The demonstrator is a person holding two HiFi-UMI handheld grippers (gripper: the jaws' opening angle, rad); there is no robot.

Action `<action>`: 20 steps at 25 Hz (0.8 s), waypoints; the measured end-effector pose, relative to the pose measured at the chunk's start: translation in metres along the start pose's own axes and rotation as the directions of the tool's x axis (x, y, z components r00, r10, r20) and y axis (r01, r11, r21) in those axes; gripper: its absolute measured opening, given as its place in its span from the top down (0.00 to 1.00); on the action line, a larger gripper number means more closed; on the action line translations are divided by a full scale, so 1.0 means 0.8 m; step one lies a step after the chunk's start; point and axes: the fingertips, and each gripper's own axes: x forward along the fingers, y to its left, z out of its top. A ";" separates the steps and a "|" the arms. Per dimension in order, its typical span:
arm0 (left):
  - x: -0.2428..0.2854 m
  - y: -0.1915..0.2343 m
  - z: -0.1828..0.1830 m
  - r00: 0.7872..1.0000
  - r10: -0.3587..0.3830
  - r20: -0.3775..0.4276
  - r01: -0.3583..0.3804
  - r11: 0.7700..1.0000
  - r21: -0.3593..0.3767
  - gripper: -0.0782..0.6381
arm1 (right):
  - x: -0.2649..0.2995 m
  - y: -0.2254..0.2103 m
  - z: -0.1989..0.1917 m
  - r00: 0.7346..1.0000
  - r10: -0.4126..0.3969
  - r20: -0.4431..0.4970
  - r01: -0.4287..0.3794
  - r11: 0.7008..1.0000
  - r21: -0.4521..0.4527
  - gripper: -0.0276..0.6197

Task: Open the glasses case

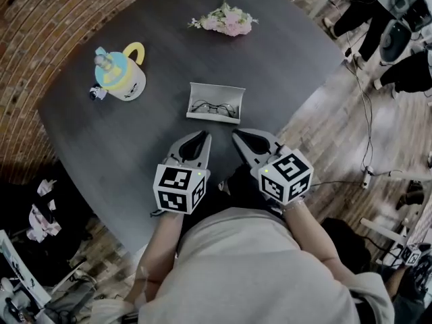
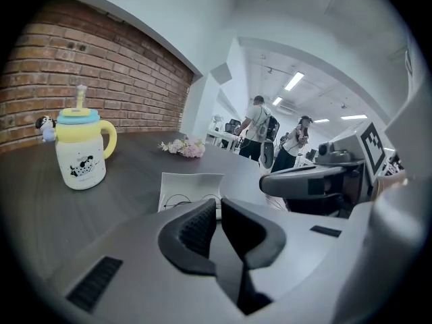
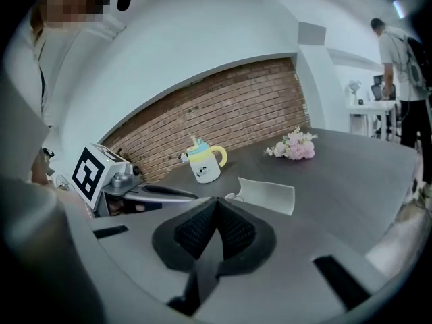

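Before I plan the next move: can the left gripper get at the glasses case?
Probably yes. The left gripper sits just short of the open glasses case, bare table between them, nothing in the way; its shut jaws would need opening first.

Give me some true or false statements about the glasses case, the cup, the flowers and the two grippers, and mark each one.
The glasses case is open, with glasses in it. True.
The left gripper is clamped on the case. False: its jaws are together on nothing, short of the case.
The right gripper has its jaws together. True.
The cup lies on its side. False: it stands upright.
The flowers lie inside the case. False: they lie apart from it, farther across the table.
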 end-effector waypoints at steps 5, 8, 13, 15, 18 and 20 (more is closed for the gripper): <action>0.005 -0.012 -0.006 1.000 -0.018 -0.020 0.018 1.000 0.024 0.83 | -0.002 -0.009 -0.017 0.999 -0.017 -0.051 0.018 1.000 0.012 0.95; 0.007 -0.016 -0.011 0.999 -0.018 -0.029 0.019 0.999 0.027 0.83 | -0.003 -0.011 -0.024 0.998 -0.021 -0.059 0.023 0.999 0.027 0.95; 0.007 -0.019 -0.016 0.999 -0.023 -0.037 0.024 0.999 0.021 0.83 | -0.003 -0.011 -0.028 0.998 -0.027 -0.064 0.028 0.999 0.021 0.95; 0.007 -0.019 -0.018 0.999 -0.023 -0.038 0.023 1.000 0.020 0.83 | -0.002 -0.012 -0.030 0.997 -0.031 -0.069 0.032 0.999 0.022 0.95; 0.007 -0.020 -0.018 0.999 -0.027 -0.039 0.028 1.000 0.009 0.83 | -0.001 -0.012 -0.031 0.996 -0.034 -0.076 0.036 0.999 0.027 0.95; 0.006 -0.020 -0.017 0.999 -0.027 -0.041 0.028 1.000 0.011 0.83 | -0.001 -0.009 -0.031 0.996 -0.027 -0.081 0.030 0.999 0.025 0.95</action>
